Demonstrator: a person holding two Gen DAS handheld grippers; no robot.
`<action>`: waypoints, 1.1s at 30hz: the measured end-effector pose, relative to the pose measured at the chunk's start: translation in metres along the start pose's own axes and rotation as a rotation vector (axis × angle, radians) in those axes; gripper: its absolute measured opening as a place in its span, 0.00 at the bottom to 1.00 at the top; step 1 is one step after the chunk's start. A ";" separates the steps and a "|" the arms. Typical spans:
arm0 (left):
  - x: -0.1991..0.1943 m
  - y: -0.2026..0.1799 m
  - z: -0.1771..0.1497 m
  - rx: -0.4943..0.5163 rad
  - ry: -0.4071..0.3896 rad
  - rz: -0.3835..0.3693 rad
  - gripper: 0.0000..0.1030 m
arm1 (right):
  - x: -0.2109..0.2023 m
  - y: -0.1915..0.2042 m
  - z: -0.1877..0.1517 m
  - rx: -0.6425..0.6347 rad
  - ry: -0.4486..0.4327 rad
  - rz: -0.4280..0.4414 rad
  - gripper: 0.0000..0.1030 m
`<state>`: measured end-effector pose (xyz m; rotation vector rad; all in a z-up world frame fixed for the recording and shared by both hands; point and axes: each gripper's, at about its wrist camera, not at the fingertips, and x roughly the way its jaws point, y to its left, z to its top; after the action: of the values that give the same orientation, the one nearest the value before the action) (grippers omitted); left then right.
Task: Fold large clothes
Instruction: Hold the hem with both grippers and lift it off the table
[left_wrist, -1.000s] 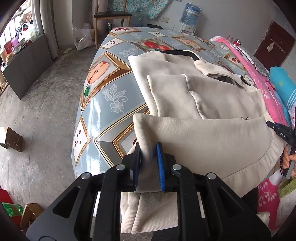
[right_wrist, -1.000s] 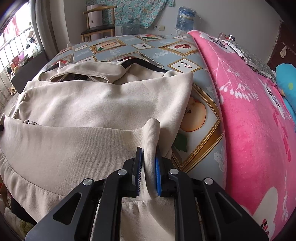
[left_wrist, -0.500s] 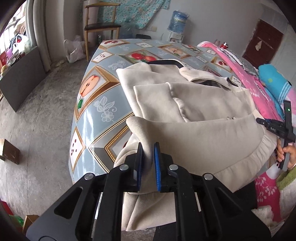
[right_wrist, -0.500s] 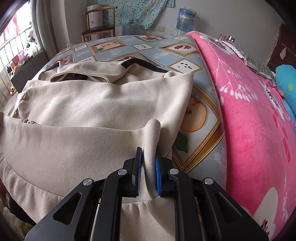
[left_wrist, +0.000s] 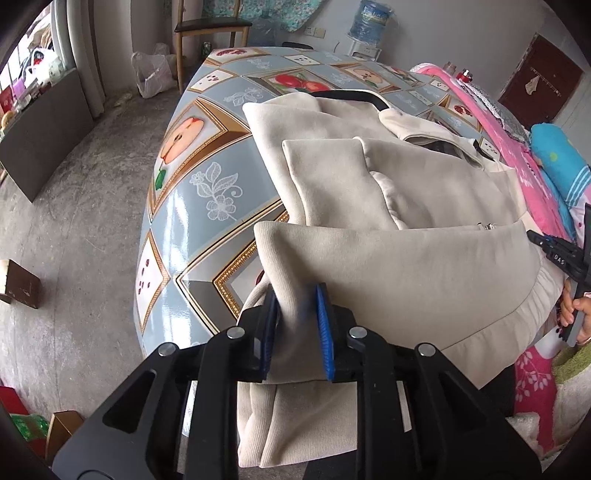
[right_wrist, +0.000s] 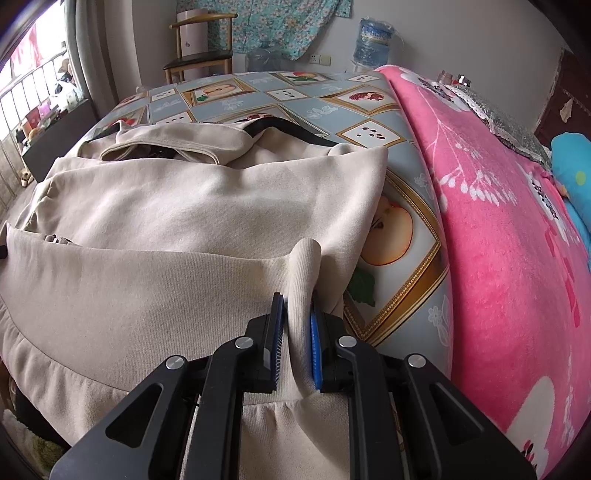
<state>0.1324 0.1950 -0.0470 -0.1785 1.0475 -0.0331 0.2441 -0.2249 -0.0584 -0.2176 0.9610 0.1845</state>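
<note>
The left claw (left_wrist: 295, 325), angled downward, is opening around pinched fabric, while the right claw (right_wrist: 297, 339) clamps tight.

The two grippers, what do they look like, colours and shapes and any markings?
Both are alike: the left gripper and right gripper have black angular linkage arms with silver rivets and ribbed blue pads on the fingers. In the left wrist view the right gripper's black side carries small white lettering, too small to read surely.
</note>
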 end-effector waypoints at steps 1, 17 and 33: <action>-0.002 -0.007 -0.002 0.027 -0.012 0.044 0.12 | -0.001 0.002 0.000 -0.008 -0.005 -0.008 0.12; -0.018 -0.049 -0.007 0.158 -0.068 0.314 0.06 | -0.005 0.006 -0.003 -0.034 -0.033 -0.059 0.07; -0.013 -0.051 -0.007 0.168 -0.059 0.326 0.06 | 0.002 0.003 -0.001 -0.016 -0.006 -0.035 0.11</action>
<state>0.1230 0.1453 -0.0311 0.1440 0.9991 0.1777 0.2439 -0.2223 -0.0608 -0.2477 0.9492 0.1607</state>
